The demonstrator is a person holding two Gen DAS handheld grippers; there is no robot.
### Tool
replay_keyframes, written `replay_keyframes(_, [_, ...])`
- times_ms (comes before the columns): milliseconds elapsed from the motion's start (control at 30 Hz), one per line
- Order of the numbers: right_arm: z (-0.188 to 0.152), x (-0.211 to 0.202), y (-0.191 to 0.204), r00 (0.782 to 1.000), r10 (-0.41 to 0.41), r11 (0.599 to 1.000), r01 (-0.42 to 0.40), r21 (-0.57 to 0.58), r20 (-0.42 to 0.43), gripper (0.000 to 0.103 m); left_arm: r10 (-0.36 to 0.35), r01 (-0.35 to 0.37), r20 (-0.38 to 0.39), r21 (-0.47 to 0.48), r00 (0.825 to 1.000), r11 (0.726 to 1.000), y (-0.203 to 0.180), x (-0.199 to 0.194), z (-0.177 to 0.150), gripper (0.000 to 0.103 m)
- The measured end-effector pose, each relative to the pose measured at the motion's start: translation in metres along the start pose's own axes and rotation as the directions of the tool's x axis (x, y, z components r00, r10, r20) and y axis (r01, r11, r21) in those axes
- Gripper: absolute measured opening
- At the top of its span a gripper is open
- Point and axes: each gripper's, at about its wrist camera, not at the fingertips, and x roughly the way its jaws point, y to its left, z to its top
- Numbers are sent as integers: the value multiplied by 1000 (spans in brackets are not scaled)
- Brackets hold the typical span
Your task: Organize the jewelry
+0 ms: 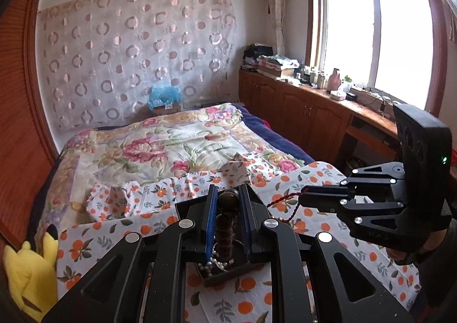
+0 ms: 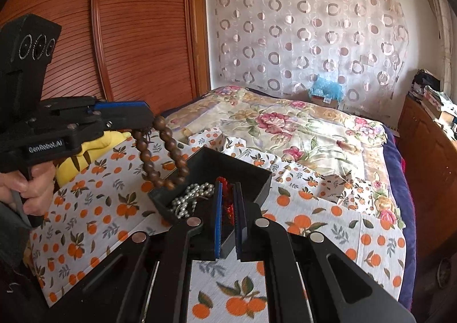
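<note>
Brown wooden beads point(image 2: 162, 151) hang in a loop from my left gripper point(image 1: 226, 203), clamped tight on the strand just above the black tray point(image 2: 242, 168). My right gripper point(image 2: 227, 203) is pinched closed on a red cord point(image 1: 281, 203). Pearls point(image 2: 190, 197) already lie inside the tray, on the orange-print cloth point(image 2: 314, 226). By my reckoning one piece is stowed; these two remain to be lowered in.

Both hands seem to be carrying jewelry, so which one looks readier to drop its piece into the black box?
Probably the left gripper: its wooden bead bracelet hangs above the black box's rim. The right gripper pinches a red cord nearer.
</note>
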Motion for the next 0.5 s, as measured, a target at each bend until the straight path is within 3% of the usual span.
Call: replay_keyframes(500, [17, 46, -13, 999, 27, 1000, -27, 2, -41, 8, -37, 29, -112, -70, 993, 997, 17, 52, -22, 14])
